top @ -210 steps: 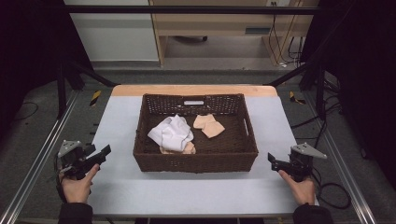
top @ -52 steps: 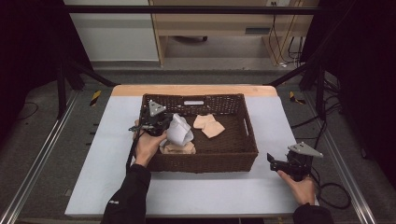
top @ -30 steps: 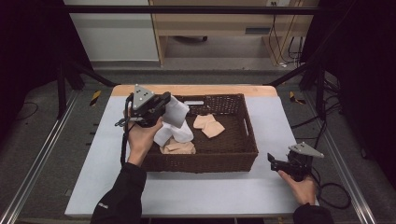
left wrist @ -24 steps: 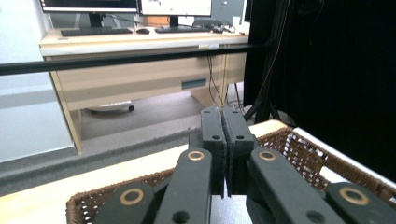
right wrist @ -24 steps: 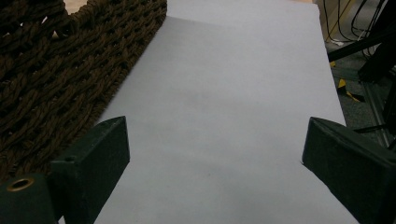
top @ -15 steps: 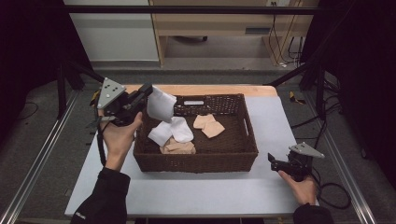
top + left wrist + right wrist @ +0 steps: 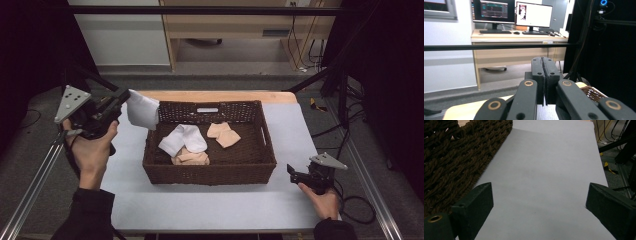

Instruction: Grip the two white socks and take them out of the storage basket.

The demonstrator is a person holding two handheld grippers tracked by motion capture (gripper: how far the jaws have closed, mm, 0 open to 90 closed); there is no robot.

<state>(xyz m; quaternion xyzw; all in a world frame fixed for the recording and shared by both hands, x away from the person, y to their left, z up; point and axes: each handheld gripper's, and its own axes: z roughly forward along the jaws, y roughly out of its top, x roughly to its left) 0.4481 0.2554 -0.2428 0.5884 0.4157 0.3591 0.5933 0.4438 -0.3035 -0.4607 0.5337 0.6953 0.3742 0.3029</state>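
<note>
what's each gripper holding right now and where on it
The left gripper is shut on a white sock, pinching it at its upper edge so it hangs beside the basket. The right gripper holds nothing; its jaws stand open.

Soft white cloth sock [image 7: 142, 109], rough woven wicker basket [image 7: 210, 175], matt table [image 7: 210, 207]

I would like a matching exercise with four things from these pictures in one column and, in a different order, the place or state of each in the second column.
1. white sock
2. left gripper
3. right gripper
4. wicker basket

a. open, low over the table
b. holds white and tan socks
c. hangs above the basket's left corner
d. shut on cloth

Pairs: 1-c, 2-d, 3-a, 4-b
</note>
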